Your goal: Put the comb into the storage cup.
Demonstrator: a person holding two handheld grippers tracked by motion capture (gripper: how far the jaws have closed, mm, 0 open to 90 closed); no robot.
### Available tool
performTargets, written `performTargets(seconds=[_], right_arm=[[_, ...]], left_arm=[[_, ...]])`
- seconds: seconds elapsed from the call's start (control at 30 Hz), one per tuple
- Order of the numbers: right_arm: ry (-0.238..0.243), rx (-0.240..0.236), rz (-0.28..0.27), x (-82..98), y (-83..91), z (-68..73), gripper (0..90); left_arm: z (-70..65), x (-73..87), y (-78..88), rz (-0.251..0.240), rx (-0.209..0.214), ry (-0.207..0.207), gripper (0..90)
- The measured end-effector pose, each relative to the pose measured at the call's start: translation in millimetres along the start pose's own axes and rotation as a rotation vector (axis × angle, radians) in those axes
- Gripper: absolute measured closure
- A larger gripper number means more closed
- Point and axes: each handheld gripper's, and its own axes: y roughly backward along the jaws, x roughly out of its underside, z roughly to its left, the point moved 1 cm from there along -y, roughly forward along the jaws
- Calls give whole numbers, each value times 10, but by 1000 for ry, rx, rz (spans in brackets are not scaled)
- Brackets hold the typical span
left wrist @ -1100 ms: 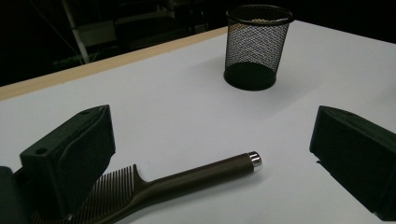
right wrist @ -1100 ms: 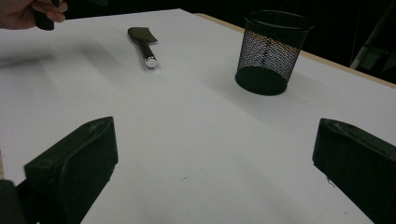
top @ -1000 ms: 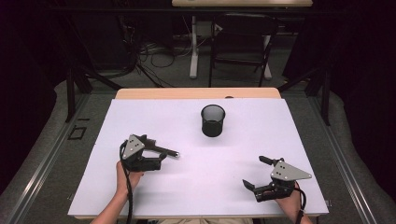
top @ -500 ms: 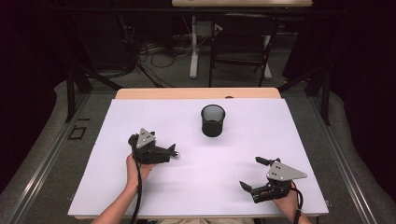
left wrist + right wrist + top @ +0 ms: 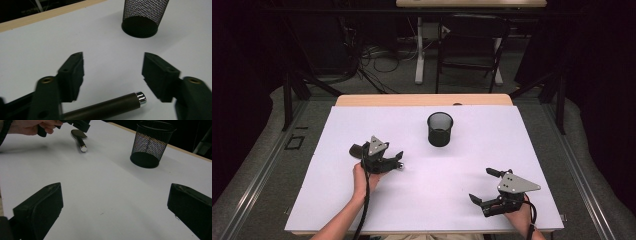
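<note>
Left claw [image 5: 113, 75] is hovering over the pen [image 5: 105, 108] lying on the bench [image 5: 437, 200] — jaws just been closing, pen between them, untouched yet — right claw [image 5: 112, 212] is sitting wide open.

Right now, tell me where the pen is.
The pen lies on the white table, left of centre in the high view, between the jaws of the left hand-held gripper. The mesh cup stands beyond it, toward the far edge.

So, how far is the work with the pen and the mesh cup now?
Done: the left gripper has come over the pen. In hand: its jaws have just been closing around it, not yet gripping. Left: lift the pen, presumably into the mesh cup. The right gripper waits open.
</note>
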Motion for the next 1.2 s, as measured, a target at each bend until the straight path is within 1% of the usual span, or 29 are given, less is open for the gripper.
performTargets(seconds=[0.03, 0.07, 0.1, 0.13, 0.17, 0.2, 0.23, 0.27, 0.43, 0.53, 0.67, 0.9, 1.0, 1.03, 1.1, 1.13, 1.17, 1.2], right_arm=[[10, 4, -5, -8, 7, 3, 0], [10, 4, -5, -8, 7, 3, 0], [11, 4, -5, -5, -1, 3, 0], [9, 2, -1, -2, -1, 2, 0], [2, 0, -2, 1, -1, 1, 0], [2, 0, -2, 1, -1, 1, 0], [3, 2, -1, 3, -2, -2, 0], [3, 0, 4, 7, 3, -1, 0], [11, 8, 0, 1, 29, 3, 0], [8, 9, 1, 8, 29, -4, 0], [9, 4, -7, 10, 32, -11, 0], [10, -1, 2, 14, 31, -6, 0], [11, 4, -1, 12, 32, -8, 0], [11, 2, 3, 13, 29, -7, 0], [12, 3, 1, 15, 25, -7, 0], [9, 2, 2, 16, 26, -7, 0], [9, 3, 3, 19, 28, -15, 0], [7, 3, 3, 20, 30, -17, 0]], left_arm=[[-10, 3, -12, 7, 12, -5, 582], [-12, 10, -24, 17, 31, -8, 582], [-9, 18, -28, 23, 36, -7, 681], [-7, 23, -35, 25, 48, 0, 736], [-7, 33, -52, 32, 64, -2, 772], [-7, 33, -52, 32, 64, -2, 811], [-14, 42, -65, 39, 67, -5, 811], [-24, 54, -79, 44, 70, -6, 846], [-63, 91, -139, 71, 88, -20, 865], [-85, 111, -165, 89, 90, -39, 864], [-98, 129, -199, 108, 97, -36, 864], [-91, 156, -221, 133, 104, -35, 880], [-113, 159, -219, 147, 113, -50, 881], [-134, 154, -215, 155, 115, -61, 888], [-140, 153, -212, 159, 119, -66, 890], [-148, 153, -210, 166, 120, -67, 892], [-160, 154, -206, 181, 126, -79, 892], [-160, 154, -206, 181, 126, -79, 892]])
